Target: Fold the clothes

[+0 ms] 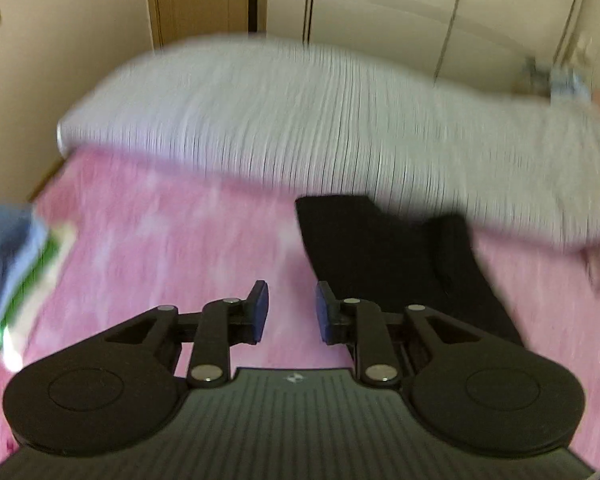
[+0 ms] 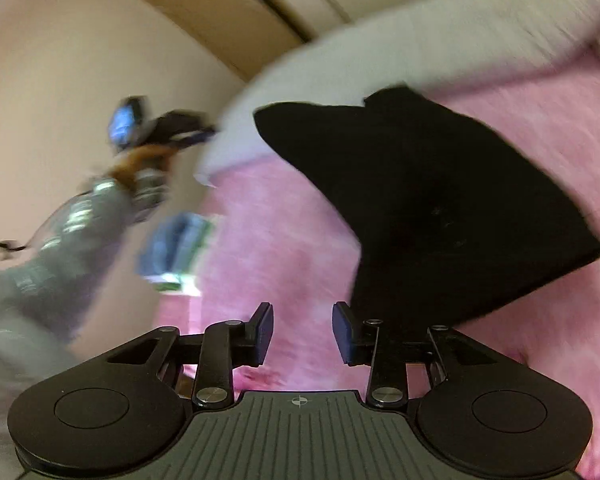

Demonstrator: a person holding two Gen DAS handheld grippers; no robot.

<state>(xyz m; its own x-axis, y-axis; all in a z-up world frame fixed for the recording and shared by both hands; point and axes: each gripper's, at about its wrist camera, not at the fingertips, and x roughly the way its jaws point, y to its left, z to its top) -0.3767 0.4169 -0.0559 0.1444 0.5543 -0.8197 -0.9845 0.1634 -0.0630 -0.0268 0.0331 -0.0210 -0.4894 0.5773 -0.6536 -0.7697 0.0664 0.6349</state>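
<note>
A cream wall (image 1: 40, 60) with a brown door frame (image 1: 188, 0) stands at the left, pale wardrobe doors (image 1: 380, 0) further right. Below them a bed with a pink cover (image 1: 160, 240) carries a stack of folded clothes (image 1: 8, 264) at its left edge, a long white pillow (image 1: 300, 120) across the far side, and a folded black garment (image 1: 380, 248) lying flat to the right. The left gripper (image 1: 291, 312) and the right gripper (image 2: 302, 334) hover released over the cover, grasping nothing. Both views are blurred.
</note>
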